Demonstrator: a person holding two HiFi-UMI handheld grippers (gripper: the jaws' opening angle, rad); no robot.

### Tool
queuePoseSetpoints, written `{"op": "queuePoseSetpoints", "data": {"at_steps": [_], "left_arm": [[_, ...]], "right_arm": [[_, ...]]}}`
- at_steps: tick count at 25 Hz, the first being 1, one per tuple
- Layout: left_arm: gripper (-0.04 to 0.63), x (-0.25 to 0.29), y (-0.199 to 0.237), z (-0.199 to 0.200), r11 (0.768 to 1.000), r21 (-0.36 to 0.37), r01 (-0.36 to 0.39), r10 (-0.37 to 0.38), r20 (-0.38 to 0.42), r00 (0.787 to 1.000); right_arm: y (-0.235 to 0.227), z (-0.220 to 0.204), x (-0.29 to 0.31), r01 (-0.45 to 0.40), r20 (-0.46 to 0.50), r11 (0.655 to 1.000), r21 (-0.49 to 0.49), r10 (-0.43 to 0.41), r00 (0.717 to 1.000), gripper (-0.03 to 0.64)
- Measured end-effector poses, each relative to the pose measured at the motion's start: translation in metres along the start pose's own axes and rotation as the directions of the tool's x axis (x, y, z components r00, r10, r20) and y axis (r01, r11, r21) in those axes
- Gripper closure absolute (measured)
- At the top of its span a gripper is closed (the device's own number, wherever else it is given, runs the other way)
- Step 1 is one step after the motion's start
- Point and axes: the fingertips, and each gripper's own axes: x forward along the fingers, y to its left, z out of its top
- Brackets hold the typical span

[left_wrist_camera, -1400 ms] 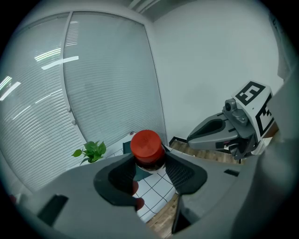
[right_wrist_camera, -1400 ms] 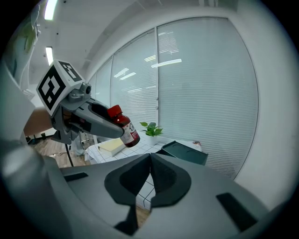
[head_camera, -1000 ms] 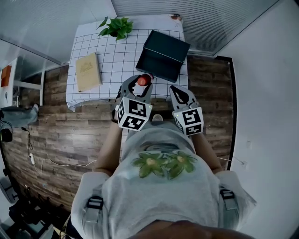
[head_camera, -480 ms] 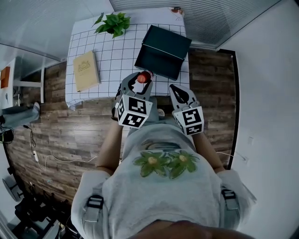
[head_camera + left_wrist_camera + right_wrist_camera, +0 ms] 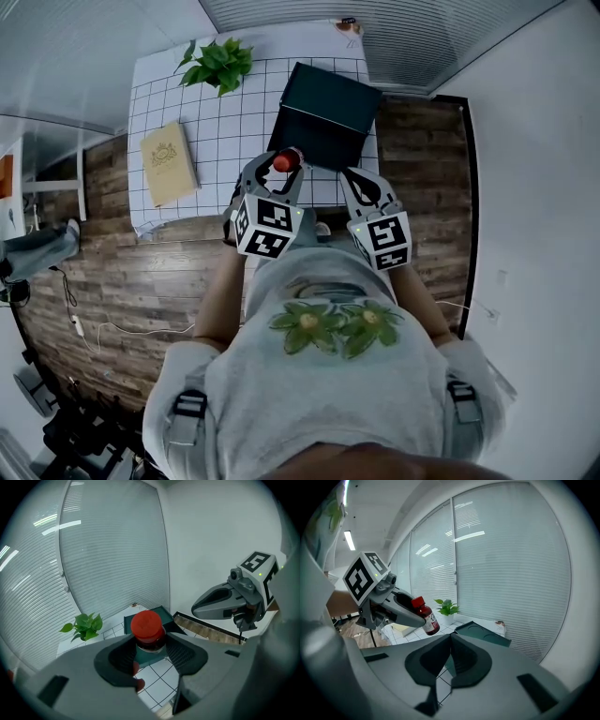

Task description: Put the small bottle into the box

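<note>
Jaws of the left gripper point(image 5: 277, 174) are clamping the small bottle point(image 5: 286, 160) just below its red cap, holding it in the air over the near part of the checked table point(image 5: 234, 122), just short of the dark box point(image 5: 328, 108). The right gripper point(image 5: 364, 185) is hanging beside it, jaws pressing together on nothing. A book point(image 5: 169, 162) and a potted plant point(image 5: 217, 61) are sitting farther left.

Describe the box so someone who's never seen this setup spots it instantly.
Find the white grid-patterned table by the window blinds. The box sits on its right side in the head view. It is the only dark green, broad thing there; the tan book and potted plant lie to its left.
</note>
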Motion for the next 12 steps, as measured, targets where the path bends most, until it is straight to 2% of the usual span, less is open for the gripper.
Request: {"op": "queuePoseSetpoints", "data": {"at_steps": [12], "left_arm": [[0.403, 0.033, 0.017, 0.001, 0.998, 0.037, 0.053, -0.051, -0.043, 0.998]], "right_arm": [[-0.028, 0.014, 0.022, 0.053, -0.02, 0.998, 0.015, -0.053, 0.998, 0.609]]}}
